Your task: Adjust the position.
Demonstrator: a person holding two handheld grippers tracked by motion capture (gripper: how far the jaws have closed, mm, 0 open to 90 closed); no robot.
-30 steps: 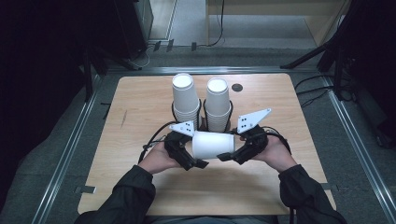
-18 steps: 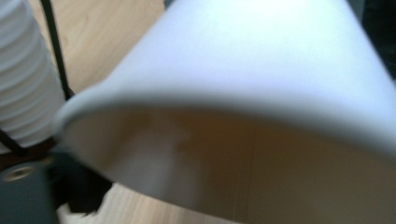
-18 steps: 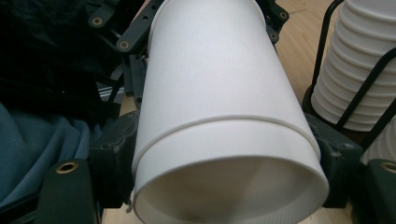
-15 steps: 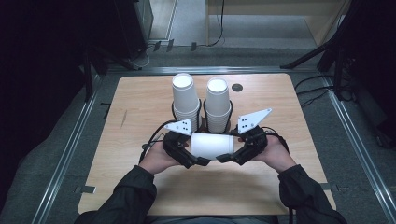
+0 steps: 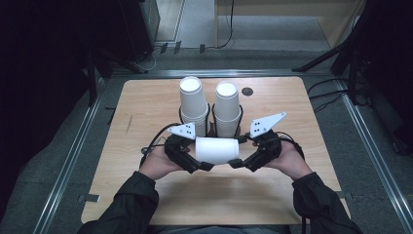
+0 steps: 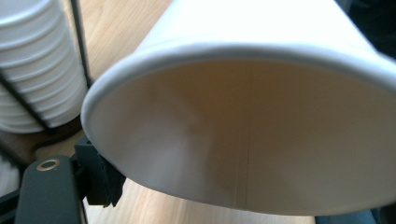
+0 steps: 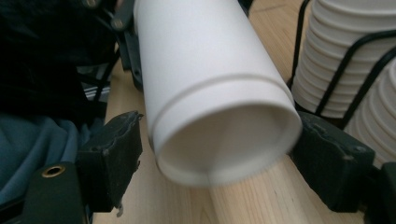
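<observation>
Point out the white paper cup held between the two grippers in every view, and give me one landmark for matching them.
High view: paper cup lies sideways at centre, between left gripper and right gripper.
Left gripper view: its open mouth faces the camera, across most of the frame.
Right gripper view: its recessed base faces the camera, centre.
Shared landmark: the cup stacks in the black wire rack.

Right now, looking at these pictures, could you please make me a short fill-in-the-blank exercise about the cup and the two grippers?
1. The white paper cup lies on its ____ between the two grippers.
2. The left gripper is at the cup's ____ end, its mouth.
3. Behind the cup, ____ stacks of cups stand in a black wire holder.
4. The tabletop is made of ____.

Missing words: side; open; two; wood
</observation>
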